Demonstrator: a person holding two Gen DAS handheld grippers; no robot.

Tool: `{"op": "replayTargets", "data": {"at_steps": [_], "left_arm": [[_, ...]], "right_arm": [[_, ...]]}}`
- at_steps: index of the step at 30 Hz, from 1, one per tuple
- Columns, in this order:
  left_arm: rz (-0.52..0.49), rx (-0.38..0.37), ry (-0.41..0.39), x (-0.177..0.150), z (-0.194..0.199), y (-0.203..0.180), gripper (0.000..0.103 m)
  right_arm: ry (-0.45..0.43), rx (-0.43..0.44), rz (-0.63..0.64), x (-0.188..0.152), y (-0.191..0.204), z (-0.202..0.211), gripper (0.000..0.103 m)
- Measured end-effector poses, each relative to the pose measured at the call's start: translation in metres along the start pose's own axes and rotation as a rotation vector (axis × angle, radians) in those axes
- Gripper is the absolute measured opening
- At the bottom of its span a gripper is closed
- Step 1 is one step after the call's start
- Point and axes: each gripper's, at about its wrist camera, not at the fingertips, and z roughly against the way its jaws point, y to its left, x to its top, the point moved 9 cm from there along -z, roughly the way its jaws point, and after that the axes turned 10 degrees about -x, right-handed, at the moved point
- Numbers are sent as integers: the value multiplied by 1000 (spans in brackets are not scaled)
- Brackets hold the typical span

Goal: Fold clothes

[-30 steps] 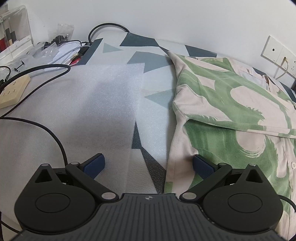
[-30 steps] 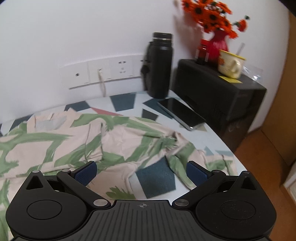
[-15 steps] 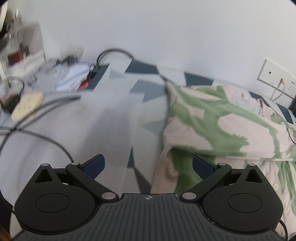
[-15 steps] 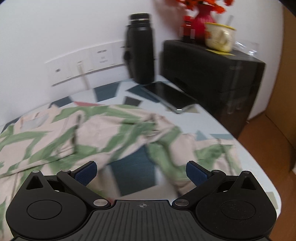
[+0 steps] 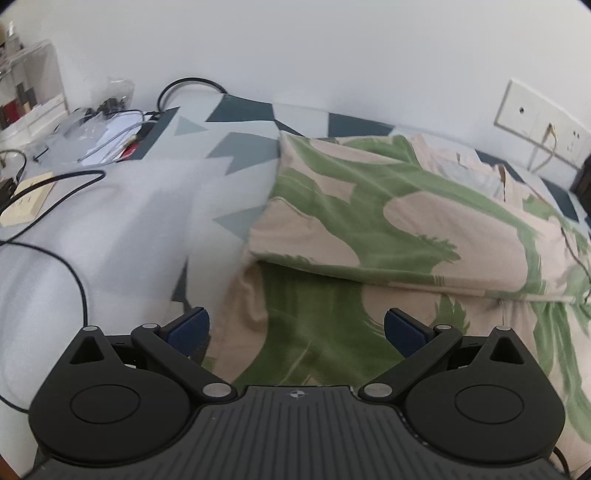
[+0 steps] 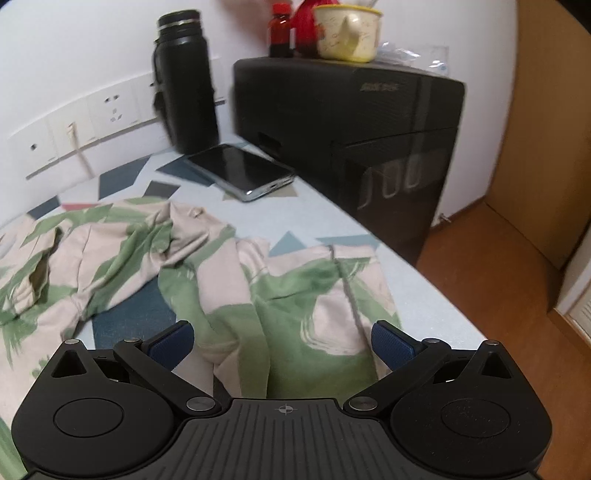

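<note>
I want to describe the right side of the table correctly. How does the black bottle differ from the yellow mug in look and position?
The black bottle is tall, narrow and dark; the yellow mug is short, wide and pale yellow with a printed pattern. The bottle stands on the table beside the phone; the mug sits higher, on top of the black case. Both stand upright near the wall.

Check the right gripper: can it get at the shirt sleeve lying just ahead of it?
Probably yes. The right gripper has its jaws wide open with the sleeve of the shirt lying flat between and ahead of them. The phone and bottle stand farther back, clear of the path.
</note>
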Motion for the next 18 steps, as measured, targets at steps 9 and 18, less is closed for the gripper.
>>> {"op": "replayTargets", "data": {"at_steps": [9, 18], "left_arm": [[75, 32, 29, 11, -16, 9, 103], [61, 30, 16, 32, -26, 4, 103]], "right_arm": [[5, 3, 53, 2, 11, -22, 101], [6, 43, -128, 41, -14, -41, 10]]}}
